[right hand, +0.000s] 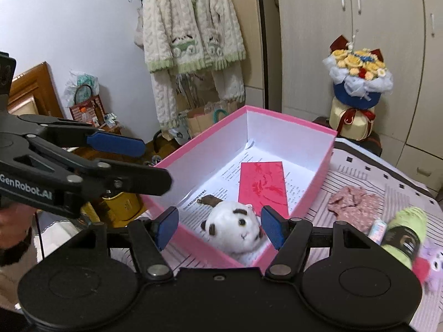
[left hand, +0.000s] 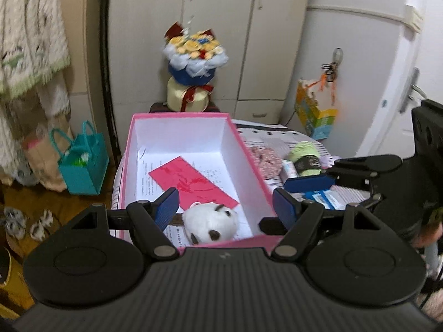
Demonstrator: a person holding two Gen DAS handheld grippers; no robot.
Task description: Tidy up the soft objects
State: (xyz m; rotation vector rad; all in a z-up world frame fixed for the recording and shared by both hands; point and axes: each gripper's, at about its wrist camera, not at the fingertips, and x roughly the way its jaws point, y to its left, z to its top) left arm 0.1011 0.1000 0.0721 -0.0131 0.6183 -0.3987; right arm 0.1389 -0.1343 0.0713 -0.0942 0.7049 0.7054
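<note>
A pink box (left hand: 127,149) (right hand: 199,141) with a white inside stands open on the table. A white panda plush (left hand: 210,222) (right hand: 236,228) lies in its near end, beside a red envelope (left hand: 193,182) (right hand: 261,184) on printed paper. My left gripper (left hand: 228,206) is open above the box's near end, empty. My right gripper (right hand: 220,225) is open above the panda, not touching it. Right of the box lie a pink floral cloth (left hand: 264,160) (right hand: 355,204), a green rolled cloth with a black band (left hand: 306,157) (right hand: 405,229) and a purple plush (right hand: 432,262).
The table has a striped cloth (right hand: 373,171). A bouquet on a cream tin (left hand: 192,66) (right hand: 357,91) stands behind the box. A teal bag (left hand: 83,163) sits on the floor at left. Cupboards (left hand: 221,27) are behind. A fleece robe (right hand: 191,36) hangs on the wall.
</note>
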